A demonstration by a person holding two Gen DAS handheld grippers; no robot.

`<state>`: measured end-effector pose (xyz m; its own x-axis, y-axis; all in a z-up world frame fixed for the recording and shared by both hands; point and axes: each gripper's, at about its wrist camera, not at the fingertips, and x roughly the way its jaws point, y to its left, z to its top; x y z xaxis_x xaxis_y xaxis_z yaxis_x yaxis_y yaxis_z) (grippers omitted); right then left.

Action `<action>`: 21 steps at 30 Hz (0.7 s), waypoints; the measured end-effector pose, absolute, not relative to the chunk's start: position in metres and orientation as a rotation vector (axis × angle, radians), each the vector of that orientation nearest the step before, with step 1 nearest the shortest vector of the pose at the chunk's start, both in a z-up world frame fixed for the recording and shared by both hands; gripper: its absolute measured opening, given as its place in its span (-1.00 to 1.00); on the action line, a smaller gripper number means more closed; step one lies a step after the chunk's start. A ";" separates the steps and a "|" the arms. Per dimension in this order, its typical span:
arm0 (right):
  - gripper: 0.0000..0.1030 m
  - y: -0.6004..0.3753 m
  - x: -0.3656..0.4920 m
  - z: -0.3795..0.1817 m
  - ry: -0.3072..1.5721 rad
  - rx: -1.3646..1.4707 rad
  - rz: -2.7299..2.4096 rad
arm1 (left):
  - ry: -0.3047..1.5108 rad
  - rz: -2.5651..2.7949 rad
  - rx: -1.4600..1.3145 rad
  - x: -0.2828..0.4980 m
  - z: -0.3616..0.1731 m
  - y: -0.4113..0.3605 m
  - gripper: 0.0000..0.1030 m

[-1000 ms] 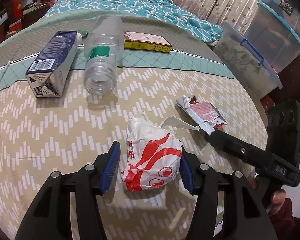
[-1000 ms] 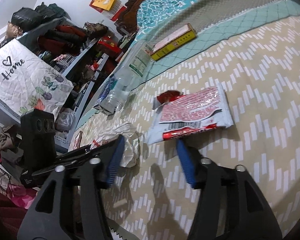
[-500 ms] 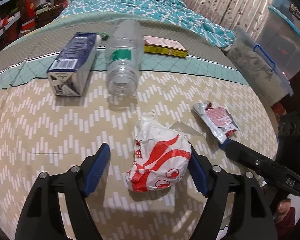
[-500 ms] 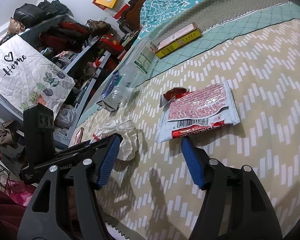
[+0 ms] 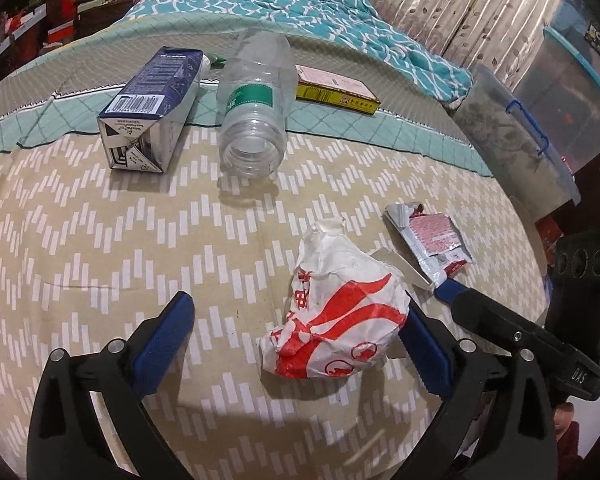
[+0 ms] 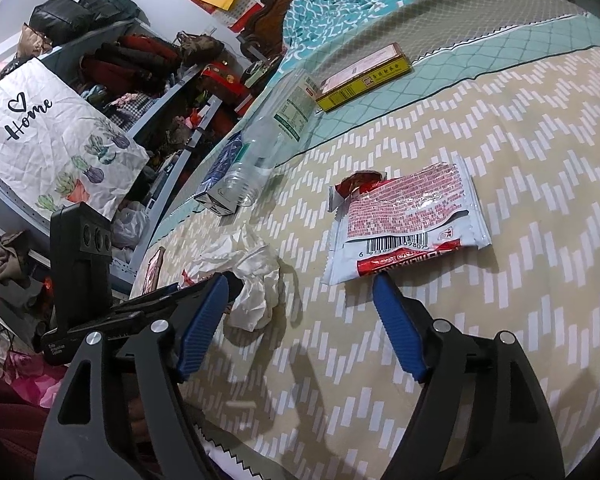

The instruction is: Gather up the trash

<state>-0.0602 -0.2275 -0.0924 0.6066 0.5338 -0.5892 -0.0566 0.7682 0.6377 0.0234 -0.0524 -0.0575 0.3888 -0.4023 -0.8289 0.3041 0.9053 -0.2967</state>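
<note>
Cluttered shelves (image 6: 148, 80) only in right view, storage bins (image 5: 540, 120) only left

Each gripper, the left gripper (image 5: 296, 344) and the right gripper (image 6: 300, 322), has black plastic arms with triangular cut-outs and silver rivets at the pivots. The fingers (image 5: 162, 340) carry ribbed blue pads. A dark red sleeve (image 6: 8, 420) shows at eight o'clock in the right wrist view.
</note>
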 end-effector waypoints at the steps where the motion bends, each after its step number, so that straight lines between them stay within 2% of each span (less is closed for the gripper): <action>1: 0.49 -0.227 -0.060 -0.092 0.859 0.618 0.369 | 1.081 -0.452 -0.107 0.023 -0.058 -0.052 0.84; 5: 0.61 -0.223 -0.060 -0.092 0.858 0.605 0.375 | 1.081 -0.456 -0.108 0.023 -0.057 -0.050 0.84; 16: 0.63 -0.224 -0.060 -0.092 0.844 0.623 0.389 | 1.077 -0.466 -0.128 0.023 -0.056 -0.044 0.84; 21: 0.69 -0.226 -0.061 -0.092 0.831 0.638 0.409 | 1.076 -0.469 -0.132 0.022 -0.056 -0.042 0.84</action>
